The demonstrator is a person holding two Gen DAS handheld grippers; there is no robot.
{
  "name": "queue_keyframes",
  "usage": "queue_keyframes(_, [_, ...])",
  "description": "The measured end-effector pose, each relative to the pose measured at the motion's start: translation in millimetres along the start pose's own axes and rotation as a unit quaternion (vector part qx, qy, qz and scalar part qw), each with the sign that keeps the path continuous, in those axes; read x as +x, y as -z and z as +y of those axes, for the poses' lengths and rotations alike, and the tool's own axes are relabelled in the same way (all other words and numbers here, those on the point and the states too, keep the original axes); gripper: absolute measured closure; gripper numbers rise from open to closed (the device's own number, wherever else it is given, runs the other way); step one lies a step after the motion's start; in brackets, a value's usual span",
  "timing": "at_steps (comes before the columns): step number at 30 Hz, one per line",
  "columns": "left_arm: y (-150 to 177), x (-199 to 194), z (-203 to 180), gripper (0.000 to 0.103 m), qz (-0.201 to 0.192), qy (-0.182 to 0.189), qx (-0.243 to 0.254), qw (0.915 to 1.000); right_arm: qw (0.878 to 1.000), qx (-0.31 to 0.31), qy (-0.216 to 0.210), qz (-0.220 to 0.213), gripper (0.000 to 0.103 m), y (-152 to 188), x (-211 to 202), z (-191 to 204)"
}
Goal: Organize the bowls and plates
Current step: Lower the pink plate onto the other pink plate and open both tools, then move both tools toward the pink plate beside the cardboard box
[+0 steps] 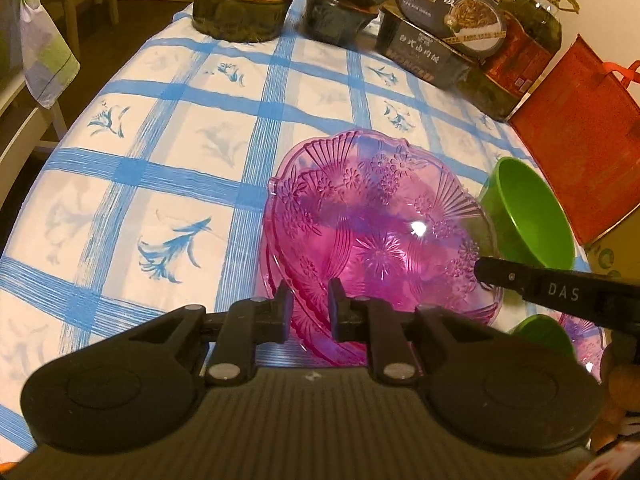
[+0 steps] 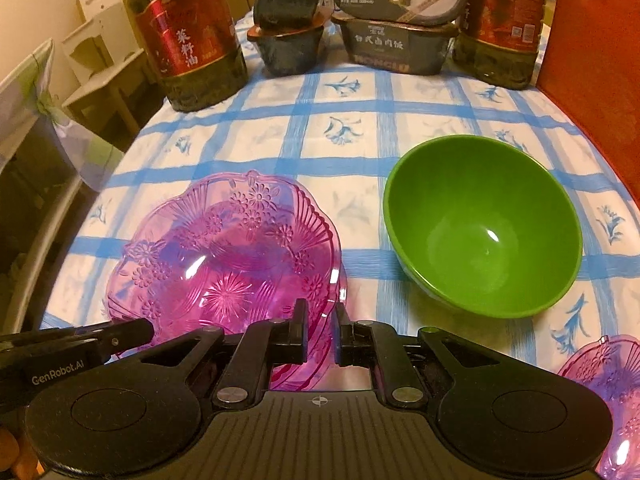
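A clear pink glass plate [image 1: 376, 216] with a pressed flower pattern is low over the blue-checked tablecloth. My left gripper [image 1: 310, 304] is shut on its near rim. In the right wrist view the same pink plate [image 2: 224, 264] is pinched at its right rim by my right gripper [image 2: 322, 320], also shut. Each gripper shows in the other's view: the right gripper [image 1: 486, 274] comes in from the right, the left gripper [image 2: 144, 330] from the left. A second pink rim shows just beneath the held plate. A green bowl [image 2: 480, 224] stands upright to its right, apart from it.
Two large oil bottles [image 2: 188, 36] [image 2: 500, 20] and stacked black food boxes [image 2: 396, 16] line the table's far edge. A red bag [image 1: 572, 148] stands at the right. Another pink plate [image 2: 600, 392] lies near right, with a second green bowl [image 1: 546, 338] beside it. A chair [image 1: 36, 60] stands left.
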State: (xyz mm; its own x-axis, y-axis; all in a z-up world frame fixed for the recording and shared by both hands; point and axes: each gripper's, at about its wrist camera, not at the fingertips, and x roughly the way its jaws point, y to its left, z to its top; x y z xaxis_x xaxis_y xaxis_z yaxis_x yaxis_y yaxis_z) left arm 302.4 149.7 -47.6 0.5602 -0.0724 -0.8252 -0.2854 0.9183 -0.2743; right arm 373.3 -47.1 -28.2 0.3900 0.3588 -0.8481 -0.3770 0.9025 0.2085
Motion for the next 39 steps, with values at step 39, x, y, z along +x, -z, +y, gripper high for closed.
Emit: queue_keyframes(39, [29.6, -98.2, -33.0, 0.08, -0.073, 0.014, 0.036, 0.9966, 0.995, 0.044, -0.019, -0.089, 0.076, 40.5, -112.4, -7.2])
